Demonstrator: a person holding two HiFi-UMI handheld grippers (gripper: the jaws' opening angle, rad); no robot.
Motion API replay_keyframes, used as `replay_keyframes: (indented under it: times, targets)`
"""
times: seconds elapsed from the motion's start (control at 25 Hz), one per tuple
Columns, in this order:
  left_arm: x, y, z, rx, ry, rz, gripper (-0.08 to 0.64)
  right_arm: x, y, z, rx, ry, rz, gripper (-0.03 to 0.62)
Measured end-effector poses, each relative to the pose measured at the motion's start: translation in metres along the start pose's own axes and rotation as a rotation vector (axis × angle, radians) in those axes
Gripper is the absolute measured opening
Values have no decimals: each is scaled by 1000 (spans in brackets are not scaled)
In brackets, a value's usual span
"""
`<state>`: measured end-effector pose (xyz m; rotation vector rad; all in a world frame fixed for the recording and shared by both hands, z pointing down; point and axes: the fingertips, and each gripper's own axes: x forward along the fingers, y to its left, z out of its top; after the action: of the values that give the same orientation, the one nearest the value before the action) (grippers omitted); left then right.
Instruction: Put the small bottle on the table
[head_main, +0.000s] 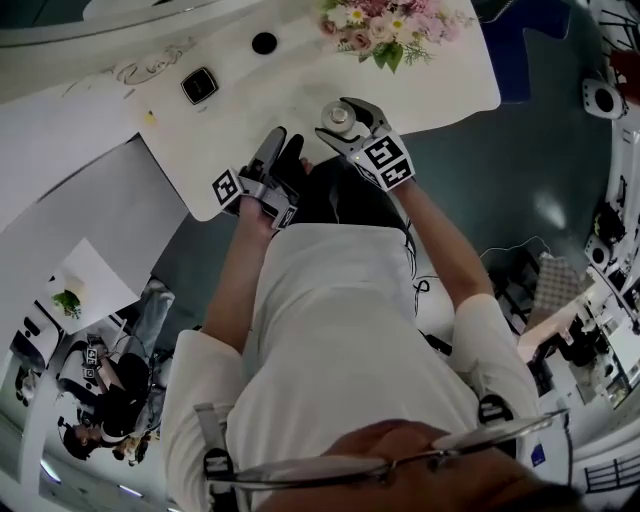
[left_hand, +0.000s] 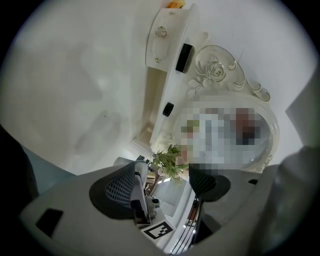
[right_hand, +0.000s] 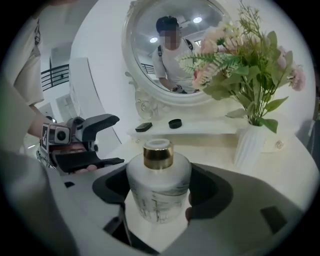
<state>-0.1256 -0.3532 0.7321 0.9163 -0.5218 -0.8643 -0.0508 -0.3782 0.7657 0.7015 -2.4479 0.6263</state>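
Right gripper view: the small bottle was held upright by the right gripper, jaws wide, over the table, not yet released.

Nothing here can be read as words or numbers. The small bottle carries faint dark print, too fine to make out. The square markers show only black-and-white patterns.

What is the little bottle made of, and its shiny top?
The bottle looks like frosted white glass or ceramic: a matte, cloudy surface with faint grey marks. Its cap looks like gold-coloured metal or plated plastic: it gleams.
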Motion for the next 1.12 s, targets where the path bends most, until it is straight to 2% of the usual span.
replay_keyframes:
  times: [0.32, 0.6, 1.12]
  targets:
    - [1, 15, 9, -11, 2, 24, 337, 32, -23, -35, 6, 43, -69, 344]
    - [3, 24, 6, -30, 14, 50, 336, 47, -30, -45, -10, 32, -90, 344]
    - [10, 11, 14, -32, 27, 20, 336, 56, -37, -46, -74, 100, -122, 350]
